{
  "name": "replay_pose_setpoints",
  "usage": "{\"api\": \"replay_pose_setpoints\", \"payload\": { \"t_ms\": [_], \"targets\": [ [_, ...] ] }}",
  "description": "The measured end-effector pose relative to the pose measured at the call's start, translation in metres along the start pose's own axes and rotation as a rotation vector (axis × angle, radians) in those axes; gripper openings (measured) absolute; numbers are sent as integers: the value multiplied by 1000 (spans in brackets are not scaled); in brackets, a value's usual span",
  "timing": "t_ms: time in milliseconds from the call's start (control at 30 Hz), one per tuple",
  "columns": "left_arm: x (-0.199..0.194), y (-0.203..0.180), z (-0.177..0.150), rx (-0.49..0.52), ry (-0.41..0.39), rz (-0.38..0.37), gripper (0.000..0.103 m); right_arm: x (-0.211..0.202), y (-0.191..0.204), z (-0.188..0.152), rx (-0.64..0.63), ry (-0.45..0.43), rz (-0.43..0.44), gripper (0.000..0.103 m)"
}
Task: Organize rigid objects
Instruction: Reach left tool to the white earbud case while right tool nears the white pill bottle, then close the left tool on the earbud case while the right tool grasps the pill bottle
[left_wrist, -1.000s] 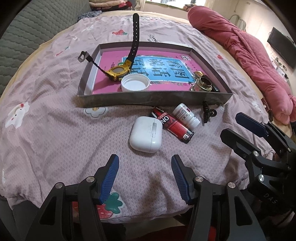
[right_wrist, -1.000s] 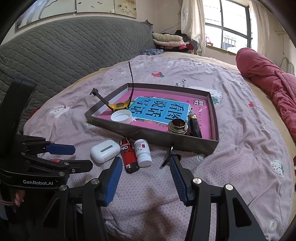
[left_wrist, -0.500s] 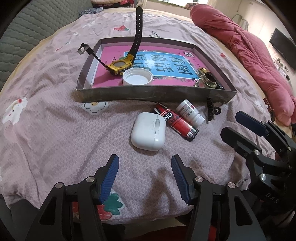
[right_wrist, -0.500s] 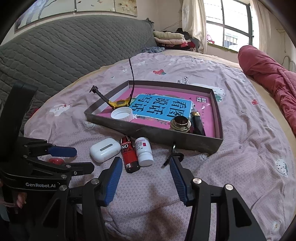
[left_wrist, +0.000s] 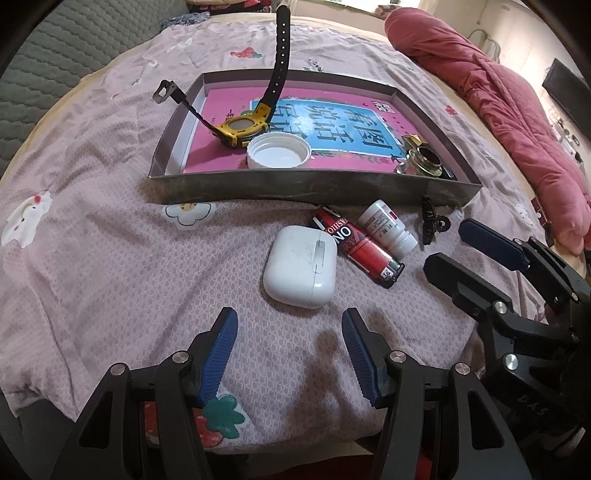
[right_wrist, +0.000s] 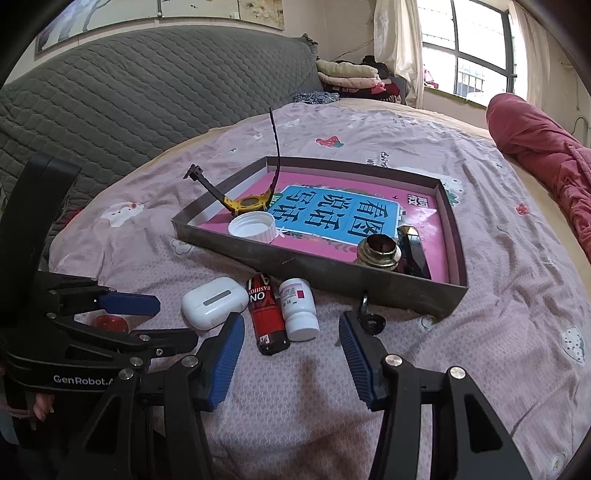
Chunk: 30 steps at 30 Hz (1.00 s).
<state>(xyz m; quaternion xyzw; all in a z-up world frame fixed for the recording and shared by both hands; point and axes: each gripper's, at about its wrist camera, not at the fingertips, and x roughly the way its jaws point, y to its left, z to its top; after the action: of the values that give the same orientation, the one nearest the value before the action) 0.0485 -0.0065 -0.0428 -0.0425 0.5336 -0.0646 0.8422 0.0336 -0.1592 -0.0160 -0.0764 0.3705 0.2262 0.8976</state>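
Observation:
A grey box lid (left_wrist: 295, 186) (right_wrist: 295, 258) lies on the bed, holding a yellow watch (left_wrist: 242, 127) (right_wrist: 251, 203), a white cap (left_wrist: 279, 151) (right_wrist: 252, 227) and a brass piece (left_wrist: 424, 162) (right_wrist: 380, 251). In front of it lie a white earbud case (left_wrist: 301, 266) (right_wrist: 212, 301), a red lighter (left_wrist: 356, 243) (right_wrist: 264, 314), a small white bottle (left_wrist: 386, 225) (right_wrist: 297, 306) and a black hair clip (left_wrist: 430, 221) (right_wrist: 369, 317). My left gripper (left_wrist: 290, 350) is open just short of the case. My right gripper (right_wrist: 291, 350) is open, near the lighter and bottle.
The bed has a pink patterned sheet (left_wrist: 92, 240). A red quilt (left_wrist: 498, 110) lies at the right. A grey quilted headboard (right_wrist: 129, 92) stands at the left. A small red object (right_wrist: 110, 323) lies by the left gripper. Folded clothes (right_wrist: 351, 74) sit by the window.
Both grippers have moved forward toward the box lid and the loose items, which now look closer. Nothing has been taken hold of.

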Motion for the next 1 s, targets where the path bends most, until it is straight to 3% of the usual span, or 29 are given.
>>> {"api": "replay_pose_setpoints", "payload": {
  "t_ms": [1000],
  "targets": [
    [21, 1, 17, -10, -3, 8, 61, 32, -14, 11, 24, 31, 52, 53]
  ]
}}
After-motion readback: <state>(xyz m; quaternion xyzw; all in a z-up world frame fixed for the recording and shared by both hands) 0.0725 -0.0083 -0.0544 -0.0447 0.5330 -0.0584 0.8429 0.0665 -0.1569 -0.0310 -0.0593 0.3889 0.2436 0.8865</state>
